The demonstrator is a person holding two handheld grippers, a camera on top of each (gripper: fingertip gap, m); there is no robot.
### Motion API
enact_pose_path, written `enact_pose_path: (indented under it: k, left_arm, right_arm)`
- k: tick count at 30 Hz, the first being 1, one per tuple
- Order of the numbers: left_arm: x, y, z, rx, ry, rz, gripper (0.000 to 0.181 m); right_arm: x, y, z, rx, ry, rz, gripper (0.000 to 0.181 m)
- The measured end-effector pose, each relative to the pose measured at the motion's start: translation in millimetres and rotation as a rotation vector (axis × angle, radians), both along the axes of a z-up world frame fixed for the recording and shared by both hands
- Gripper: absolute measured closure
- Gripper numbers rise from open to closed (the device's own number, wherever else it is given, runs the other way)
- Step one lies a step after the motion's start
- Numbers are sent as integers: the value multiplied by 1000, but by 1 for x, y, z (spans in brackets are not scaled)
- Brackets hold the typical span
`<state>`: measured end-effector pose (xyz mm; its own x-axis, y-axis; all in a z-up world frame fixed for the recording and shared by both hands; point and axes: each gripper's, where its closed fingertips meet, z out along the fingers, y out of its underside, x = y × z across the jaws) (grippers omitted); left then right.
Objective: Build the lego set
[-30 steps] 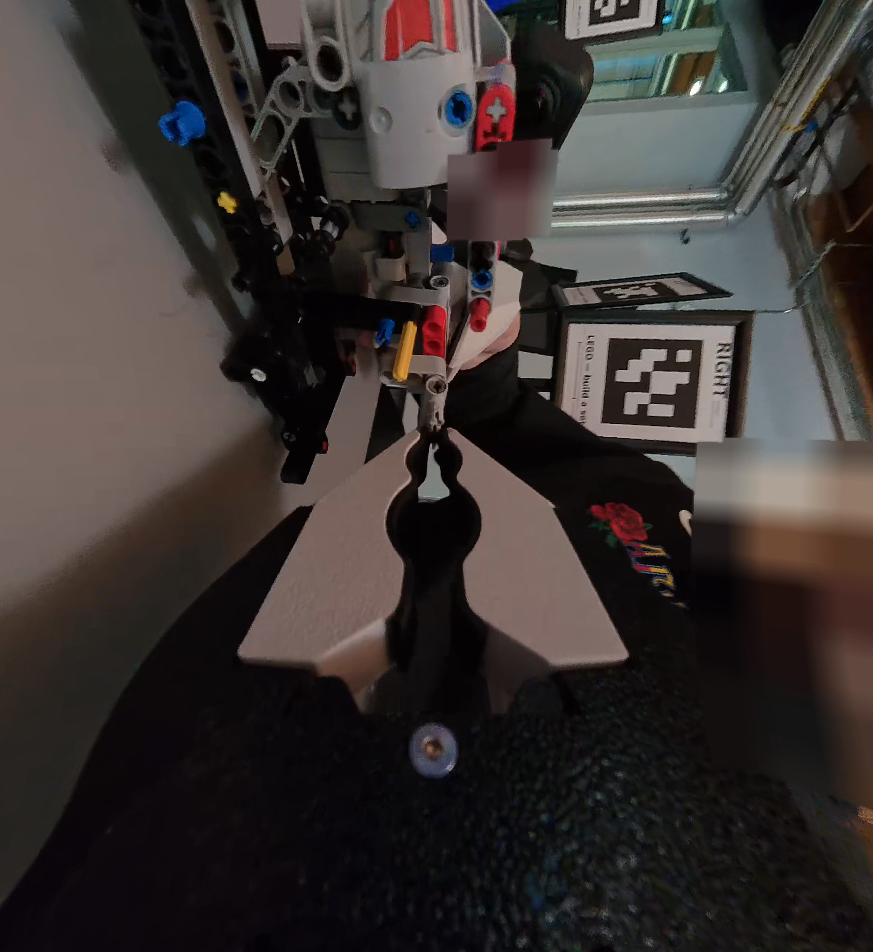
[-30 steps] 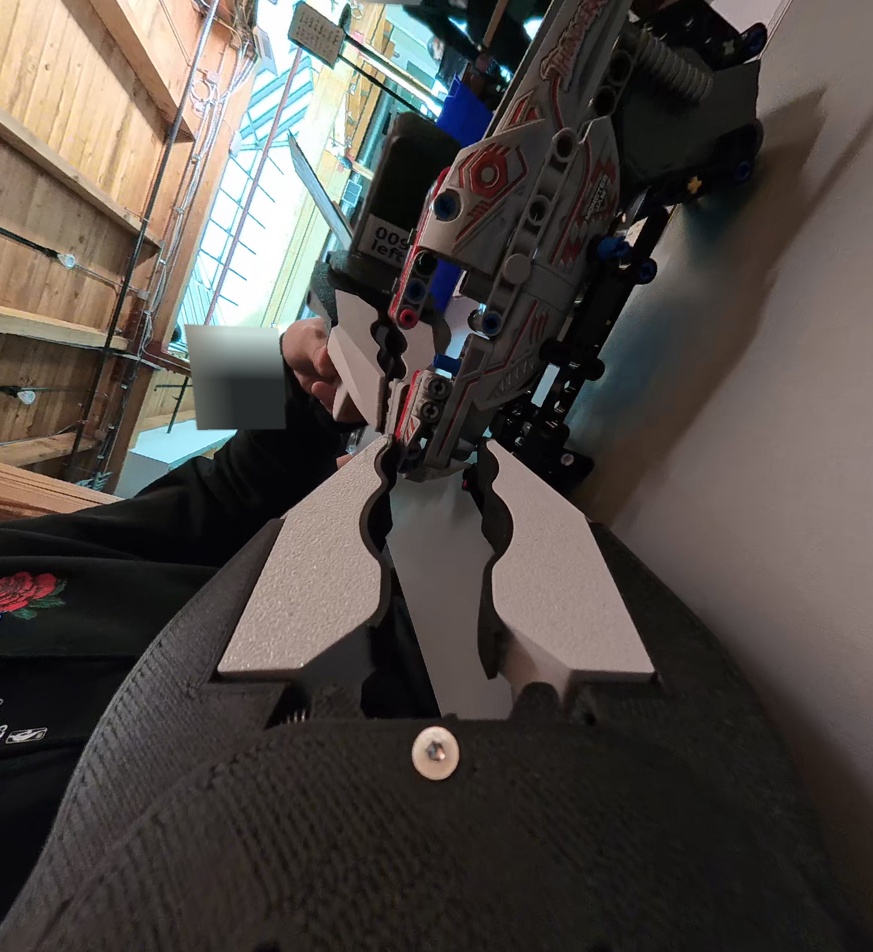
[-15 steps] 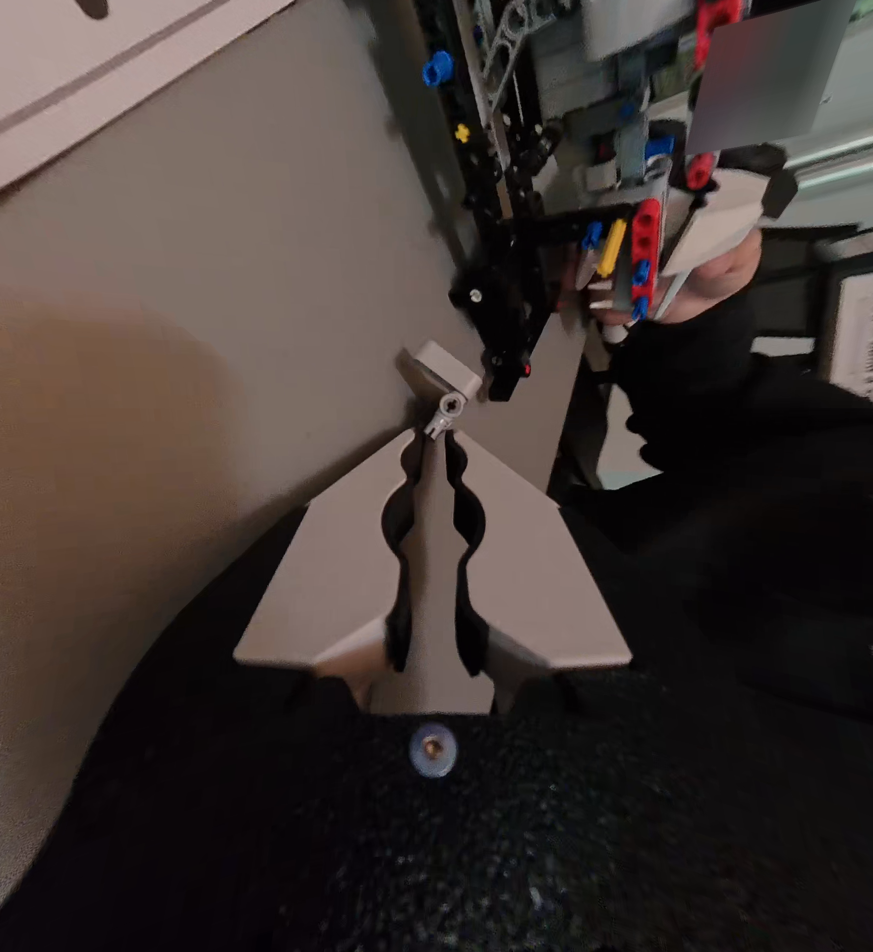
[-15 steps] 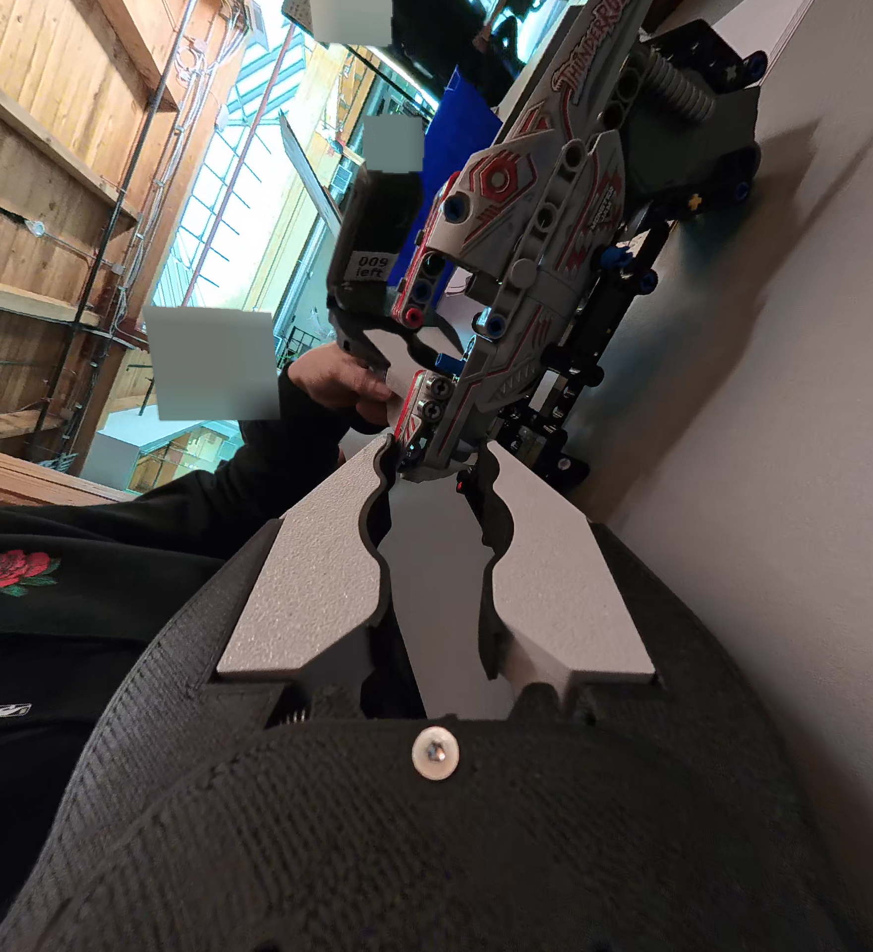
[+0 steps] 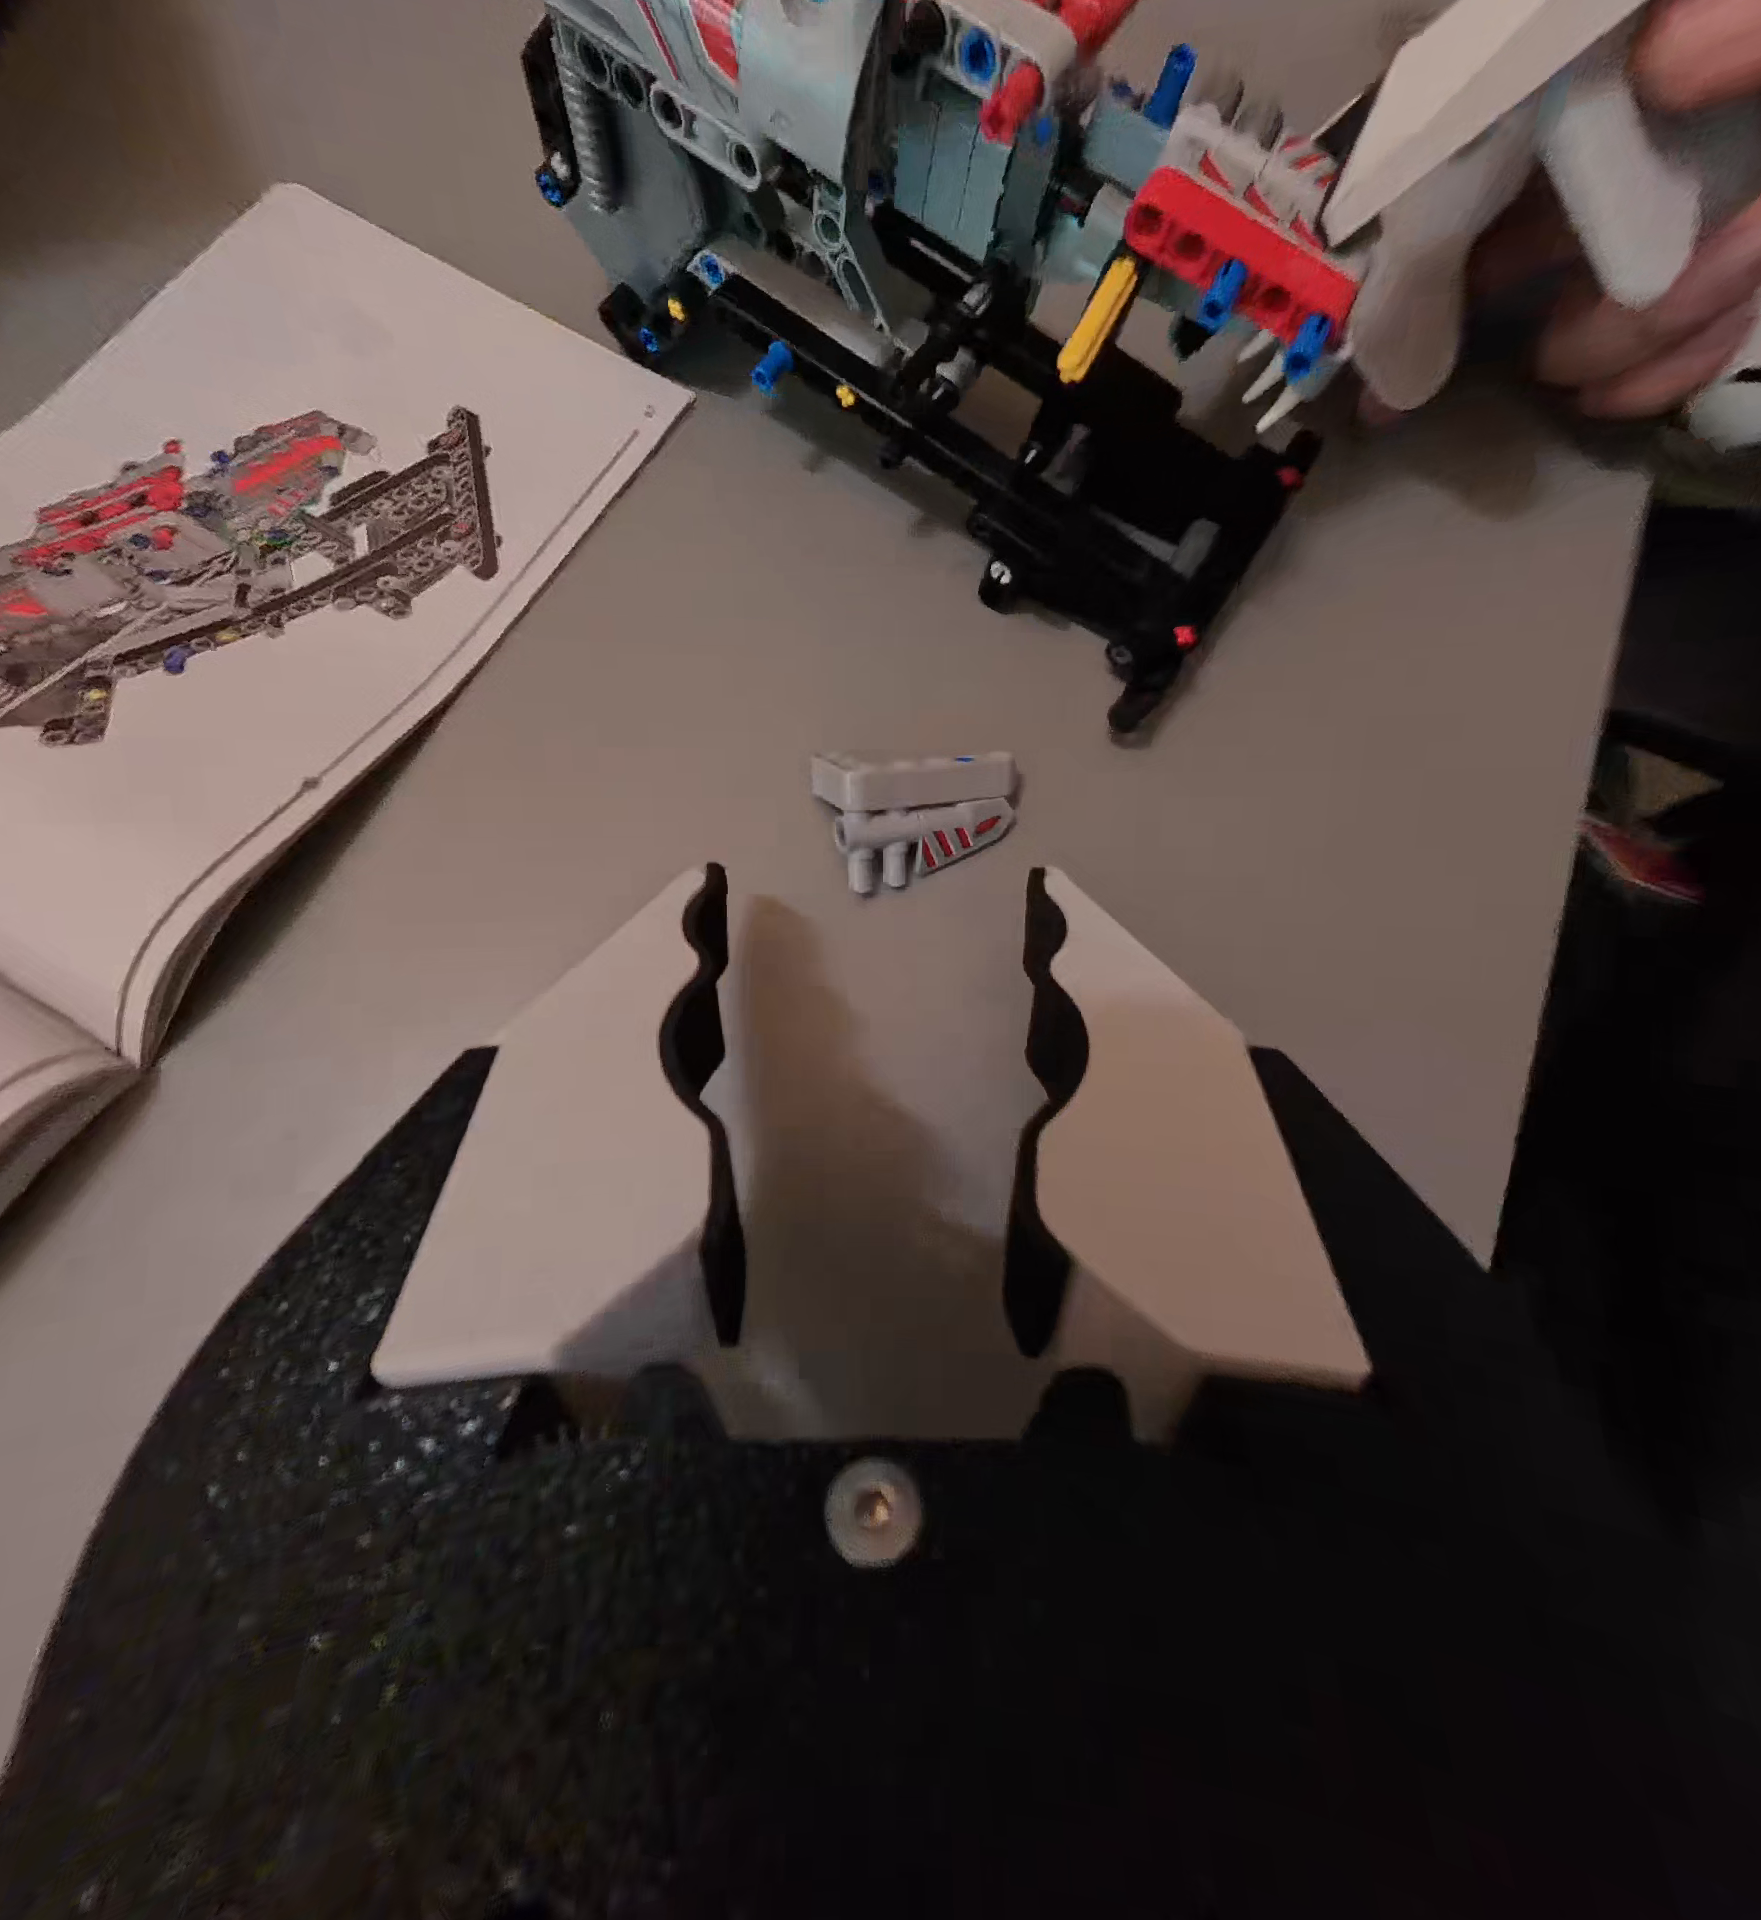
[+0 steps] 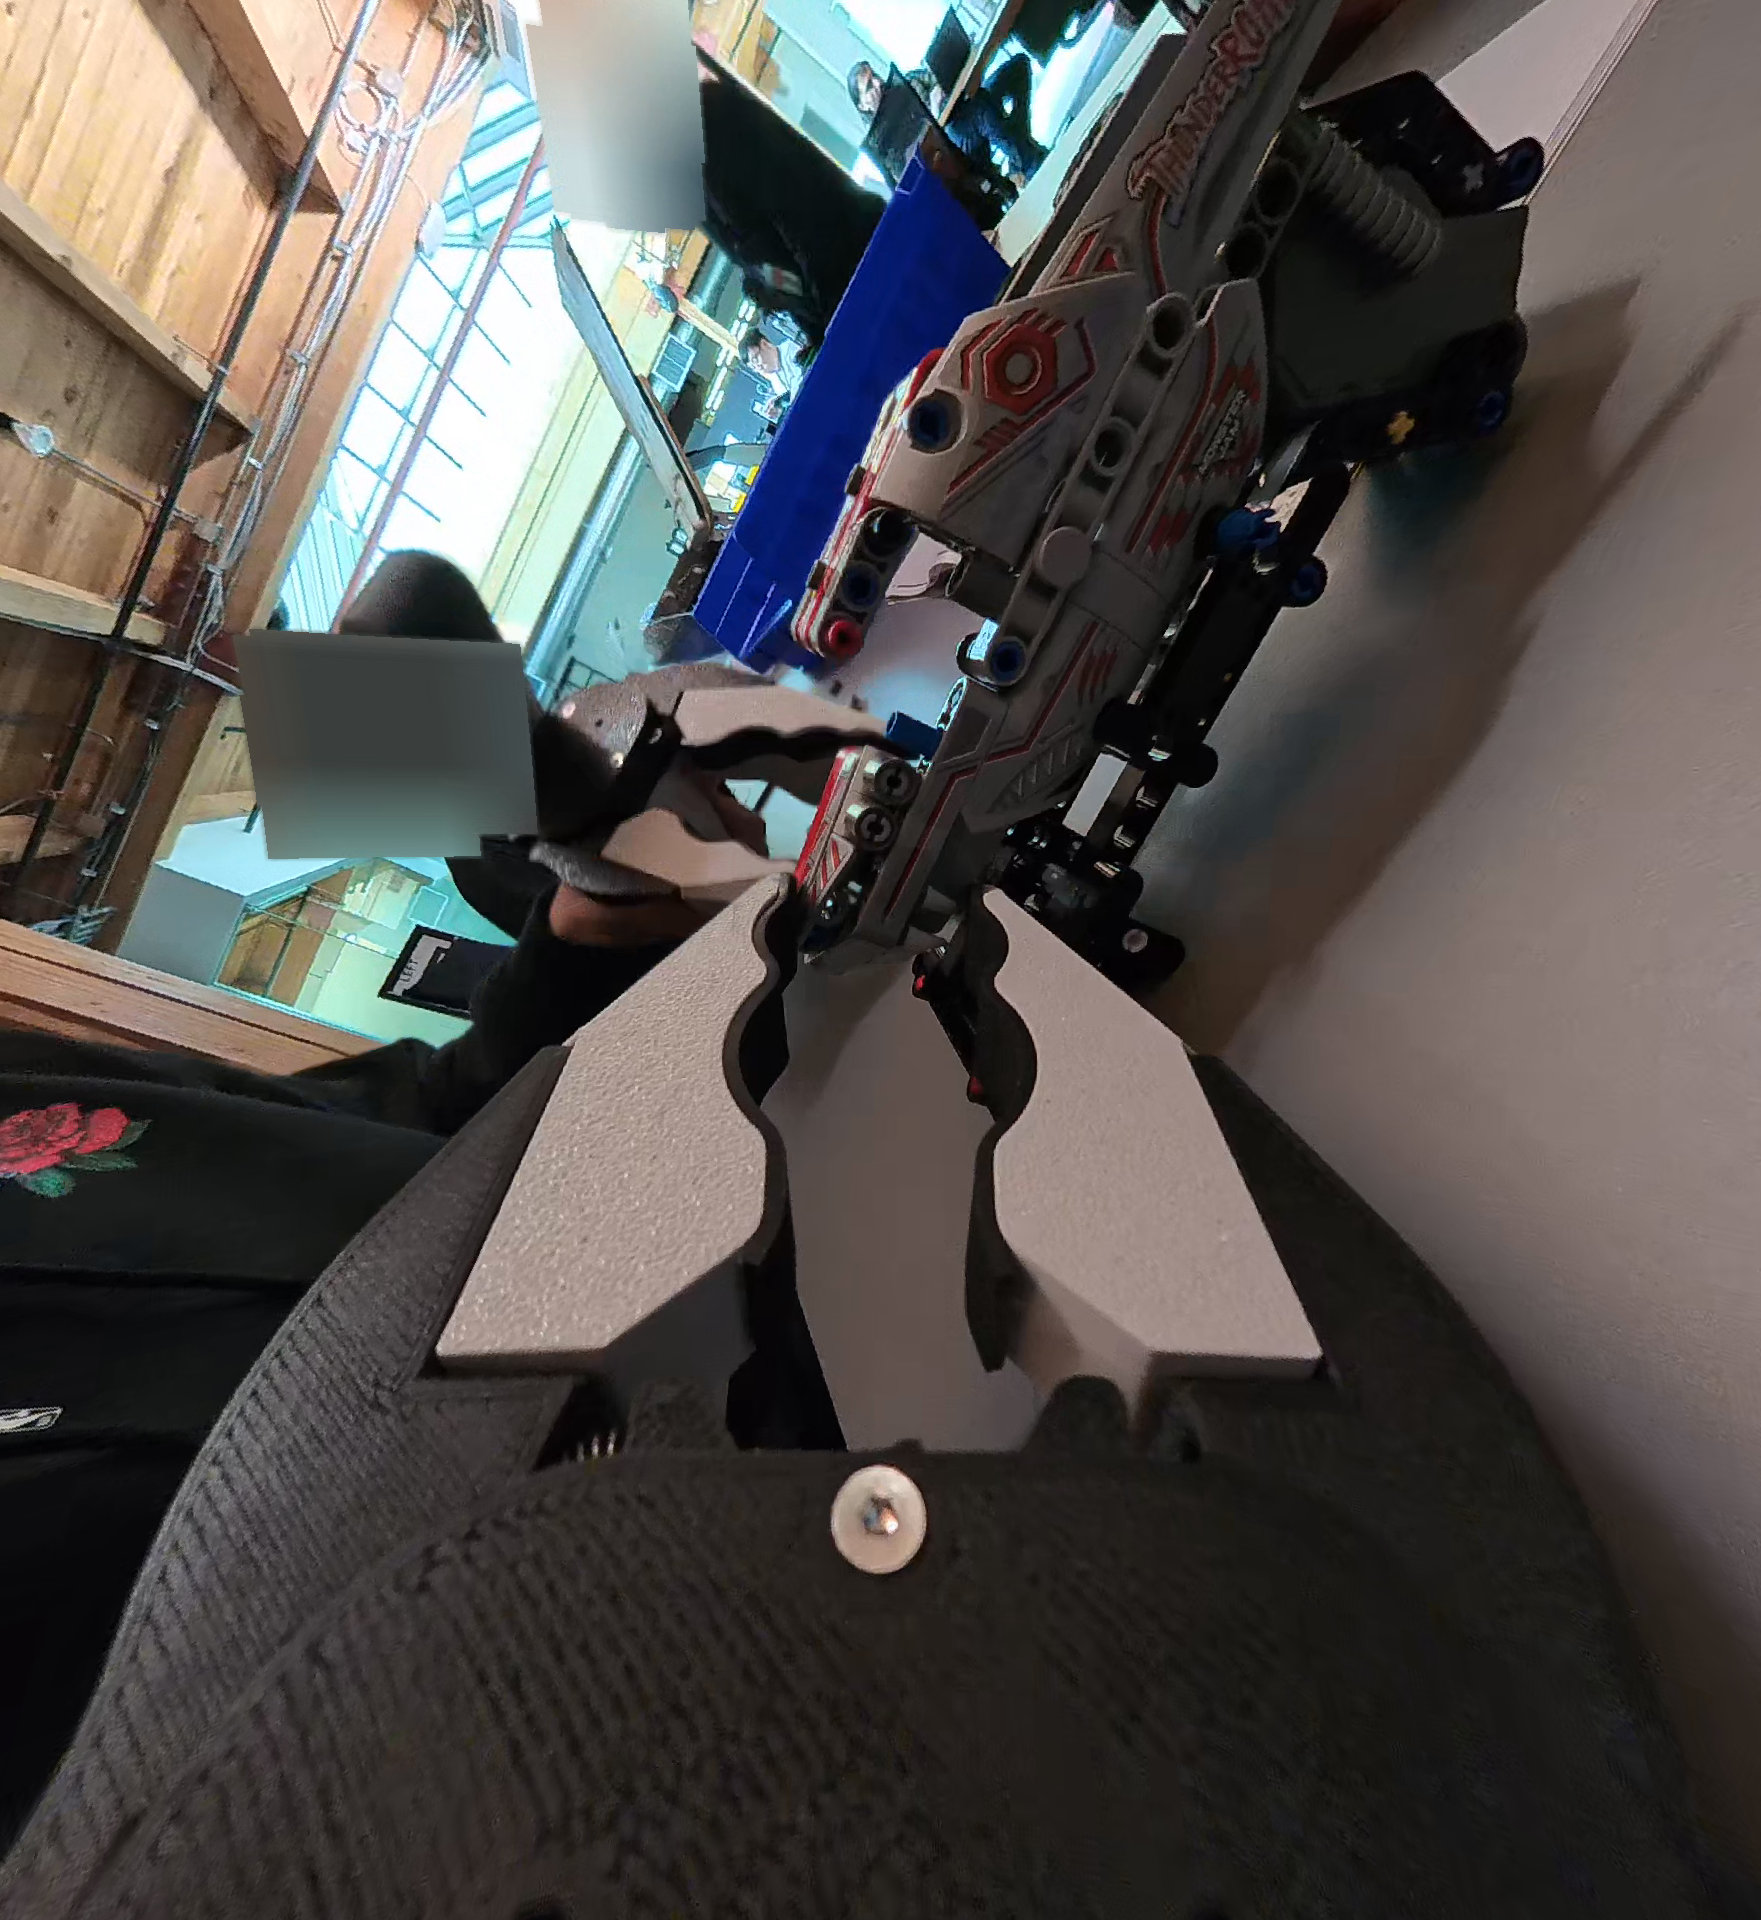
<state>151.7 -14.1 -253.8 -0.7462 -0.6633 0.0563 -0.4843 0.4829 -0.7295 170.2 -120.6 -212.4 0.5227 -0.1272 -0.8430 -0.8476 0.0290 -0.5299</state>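
Note:
The partly built grey, red and black lego model point(image 5: 886, 208) stands on the grey table point(image 5: 710, 644). A small grey sub-assembly with red stripes point(image 5: 912, 816) lies on the table just ahead of my left gripper point(image 5: 876, 883), which is open and empty, with its tips on either side behind the piece. My right gripper point(image 6: 886, 914) is shut on the model's front end point(image 6: 959, 810). It also shows at the top right of the left wrist view point(image 5: 1427, 135), at the model's red beam point(image 5: 1240, 249), with a hand behind it.
An open instruction booklet point(image 5: 232, 582) lies on the table to the left. The table's right edge point(image 5: 1582, 831) runs close to the model and the small piece. A person in a dark top point(image 6: 76, 1247) sits beyond that edge. My hands' fingertips stand some 12 cm from each other.
My left gripper held the small grey sub-assembly at the model, carried it away and down to the table, then opened and let it go. The right gripper kept its hold on the model.

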Motion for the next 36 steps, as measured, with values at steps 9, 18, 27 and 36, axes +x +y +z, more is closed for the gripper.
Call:
enact_pose_path:
  k: [9, 18, 27, 36]
  left_arm:
    - [-1, -22, -13, 145, -125, 68, 132]
    - [9, -18, -13, 113, -147, 71, 130]
    - [13, -23, -16, 54, -68, 113, 136]
    - [16, -28, -2, 129, -110, -84, 145]
  right_arm:
    - [0, 0, 0, -7, -17, -8, 151]
    - [0, 0, 0, -13, -31, -15, 150]
    - [0, 0, 0, -15, -35, -17, 151]
    - [1, 0, 0, -15, -38, -19, 150]
